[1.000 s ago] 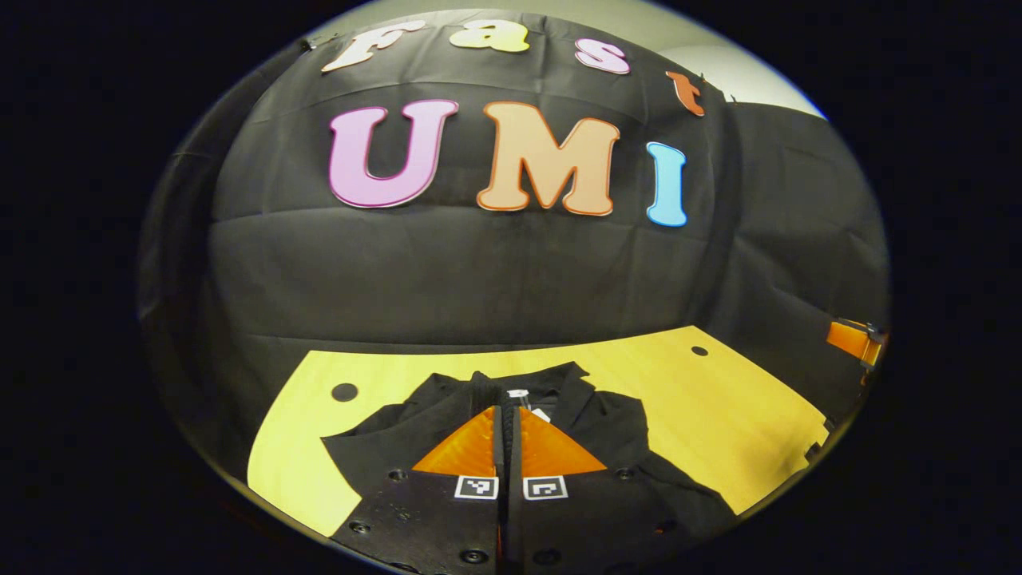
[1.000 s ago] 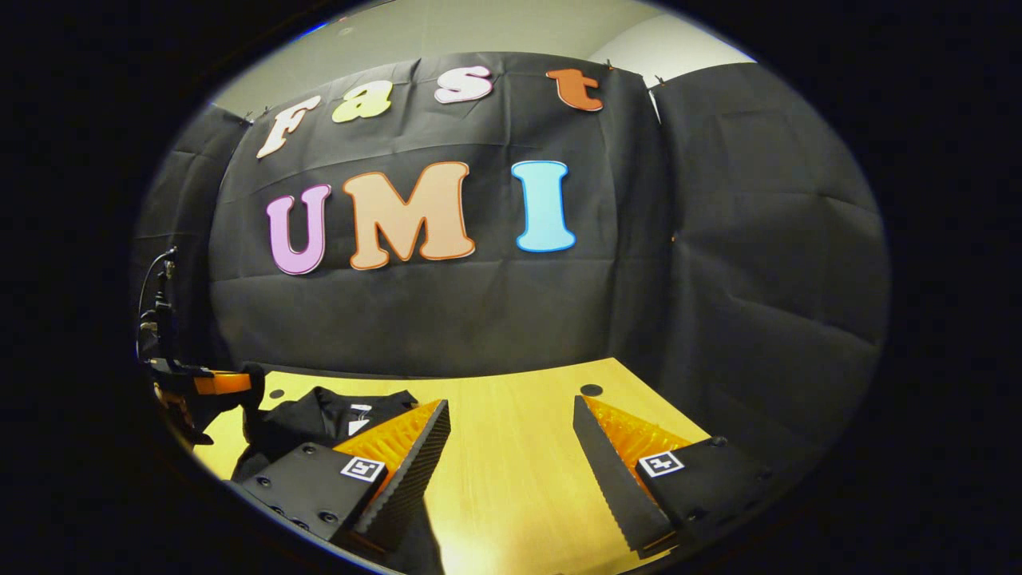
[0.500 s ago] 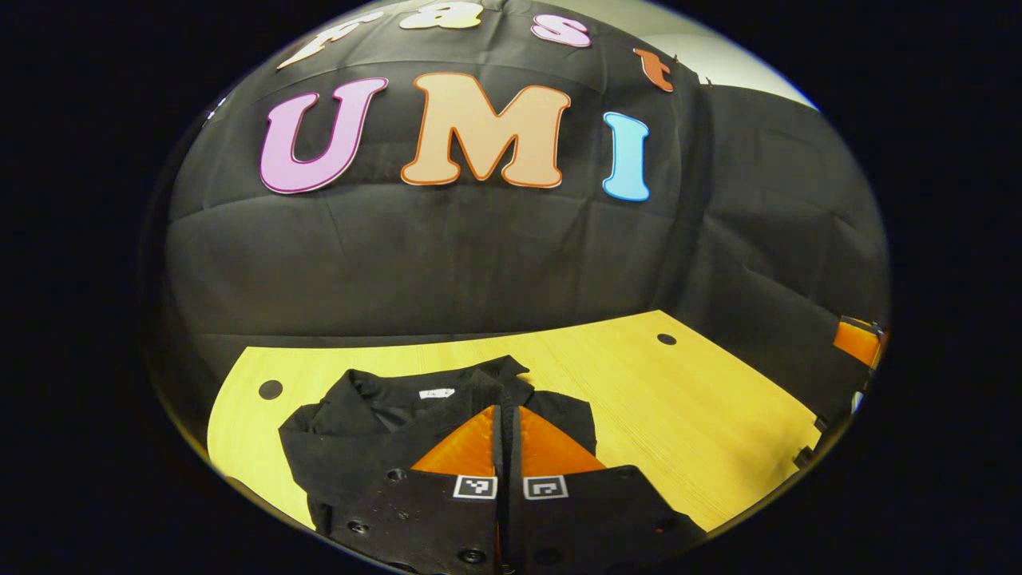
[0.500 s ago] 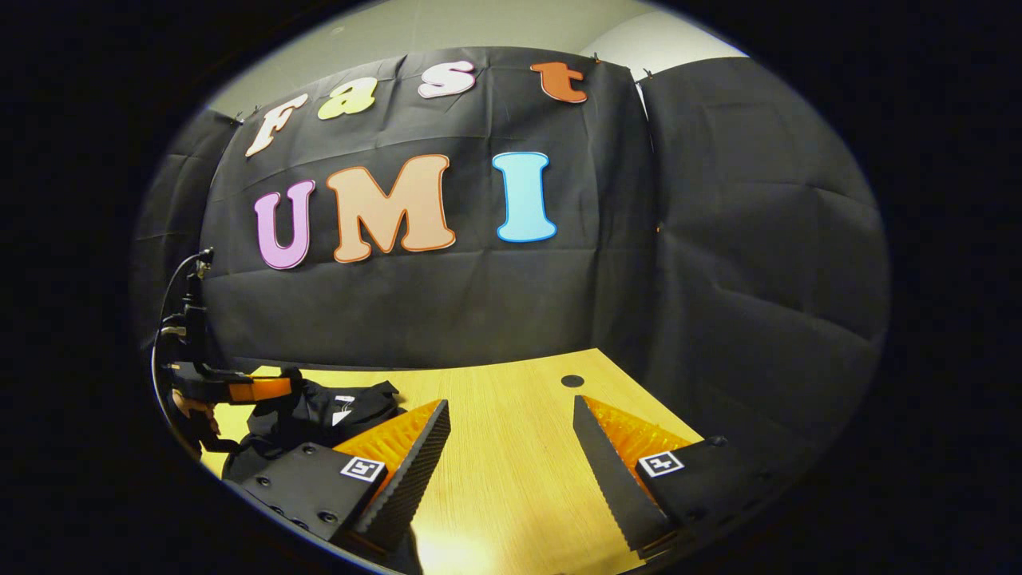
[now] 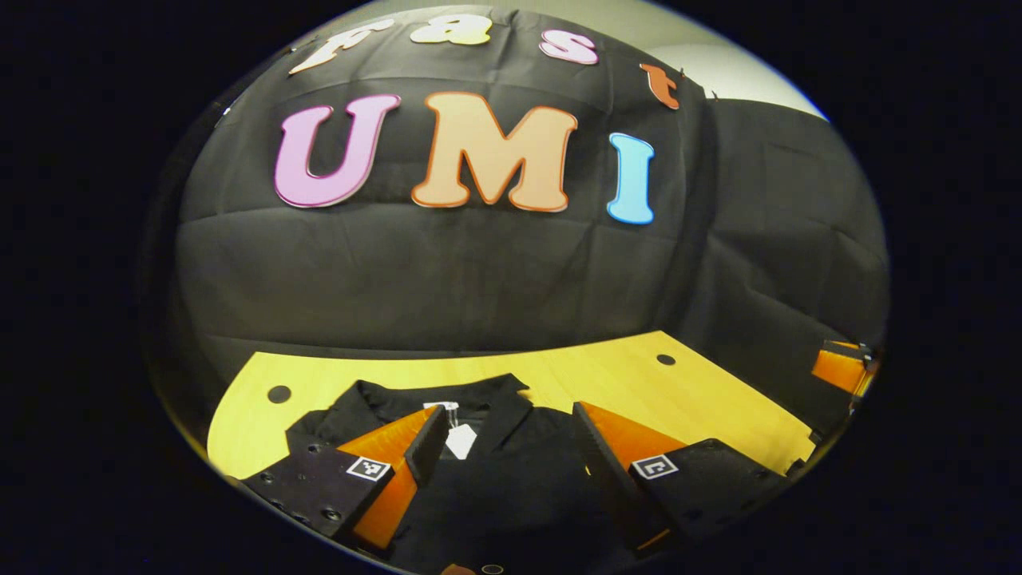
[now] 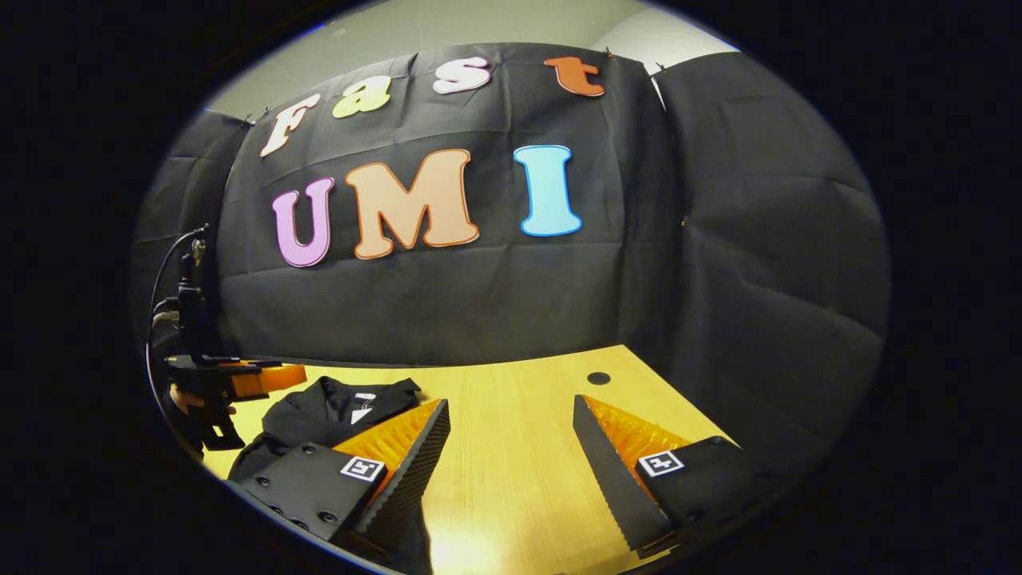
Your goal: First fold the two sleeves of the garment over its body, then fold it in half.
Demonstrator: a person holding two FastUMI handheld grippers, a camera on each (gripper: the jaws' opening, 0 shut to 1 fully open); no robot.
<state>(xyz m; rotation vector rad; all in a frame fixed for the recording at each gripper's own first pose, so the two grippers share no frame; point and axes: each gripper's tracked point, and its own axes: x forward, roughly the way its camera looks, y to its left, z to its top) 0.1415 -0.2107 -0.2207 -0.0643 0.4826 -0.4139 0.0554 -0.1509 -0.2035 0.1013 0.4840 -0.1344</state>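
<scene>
A black collared garment [image 5: 495, 471] lies folded on the yellow wooden table [image 5: 703, 407], collar toward the wall, with a white tag [image 5: 461, 440] at its neck. My left gripper [image 5: 507, 447] hovers over it, open, nothing between its orange-and-black fingers. In the right gripper view the same garment [image 6: 319, 411] lies at the left, and the left gripper [image 6: 239, 382] hangs above it in a hand. My right gripper [image 6: 511, 455] stands open over bare table to the garment's right, holding nothing.
The black cloth wall closes the table's far side and the right. Small dark holes [image 5: 279, 394] [image 5: 665, 359] mark the tabletop's far corners. Bare wood [image 6: 519, 447] stretches right of the garment. A cable [image 6: 172, 263] rises from the left gripper.
My left gripper, shut a second ago over the garment, has opened and let the cloth go. The garment now lies flatter. The right gripper stays open and has hardly moved.
</scene>
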